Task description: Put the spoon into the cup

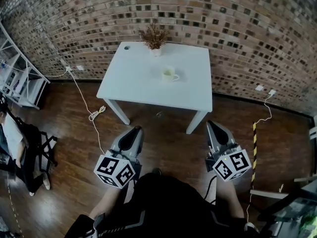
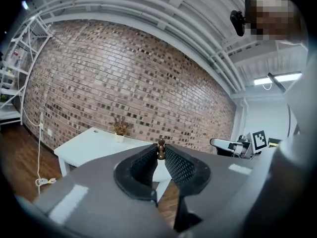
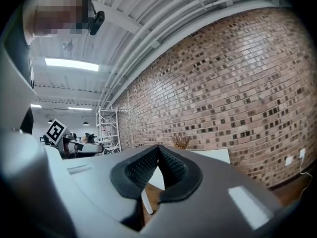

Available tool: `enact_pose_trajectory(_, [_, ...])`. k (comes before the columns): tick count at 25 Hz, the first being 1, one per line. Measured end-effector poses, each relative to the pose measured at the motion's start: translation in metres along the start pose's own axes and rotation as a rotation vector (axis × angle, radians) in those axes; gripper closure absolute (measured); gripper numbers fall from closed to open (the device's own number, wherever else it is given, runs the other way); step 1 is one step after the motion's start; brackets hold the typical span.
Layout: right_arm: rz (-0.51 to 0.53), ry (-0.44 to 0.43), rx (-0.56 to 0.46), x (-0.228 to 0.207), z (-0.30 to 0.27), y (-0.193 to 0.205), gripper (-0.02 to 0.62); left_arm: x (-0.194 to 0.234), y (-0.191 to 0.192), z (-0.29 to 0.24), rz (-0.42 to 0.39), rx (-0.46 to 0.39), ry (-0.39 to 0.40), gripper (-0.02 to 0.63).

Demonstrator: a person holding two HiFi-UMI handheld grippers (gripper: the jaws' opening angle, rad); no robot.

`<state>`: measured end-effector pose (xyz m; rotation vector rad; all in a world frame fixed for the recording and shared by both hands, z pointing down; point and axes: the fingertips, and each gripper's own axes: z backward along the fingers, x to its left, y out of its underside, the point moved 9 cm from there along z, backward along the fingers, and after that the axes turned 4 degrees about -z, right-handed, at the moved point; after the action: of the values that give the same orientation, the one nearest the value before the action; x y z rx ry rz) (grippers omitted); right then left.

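A white cup (image 1: 169, 74) stands on the white table (image 1: 143, 88), which is still some way ahead of both grippers. My left gripper (image 1: 135, 129) is held over the wooden floor, short of the table's front edge. Its jaws are shut on a small brown knobbed piece (image 2: 161, 149), which looks like the end of the spoon's handle; the rest of the spoon is hidden. My right gripper (image 1: 211, 124) is level beside it, tips (image 3: 158, 148) together with nothing between them. The jaws hide the cup in both gripper views.
A small pot with dried plants (image 1: 154, 38) stands at the table's back edge by the brick wall. White shelving (image 1: 17, 78) and a seated person (image 1: 15, 145) are at the left. A white cable (image 1: 94, 114) lies on the floor; striped tape (image 1: 254, 143) marks the right.
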<state>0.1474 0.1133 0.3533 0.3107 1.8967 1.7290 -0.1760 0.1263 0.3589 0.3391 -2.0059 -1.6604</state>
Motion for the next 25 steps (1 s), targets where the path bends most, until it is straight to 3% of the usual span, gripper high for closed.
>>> enact_pose_trajectory(4, [0.011, 0.027, -0.004, -0.013, -0.041, -0.008, 0.589, 0.033, -0.011, -0.039, -0.014, 0.010, 0.043, 0.565])
enact_pose_trajectory(8, [0.016, 0.039, 0.016, -0.044, -0.072, -0.017, 0.589, 0.050, -0.016, -0.082, 0.011, 0.032, 0.032, 0.565])
enact_pose_trajectory(14, [0.013, -0.028, 0.053, -0.114, -0.126, -0.025, 0.589, 0.053, -0.022, -0.164, 0.003, 0.043, -0.002, 0.565])
enact_pose_trajectory(20, [0.020, -0.147, 0.083, -0.156, -0.171, -0.035, 0.589, 0.052, -0.034, -0.217, -0.004, 0.059, -0.073, 0.565])
enact_pose_trajectory(25, [0.000, -0.163, 0.099, -0.176, -0.214, -0.029, 0.589, 0.074, -0.039, -0.247, 0.043, 0.059, -0.094, 0.565])
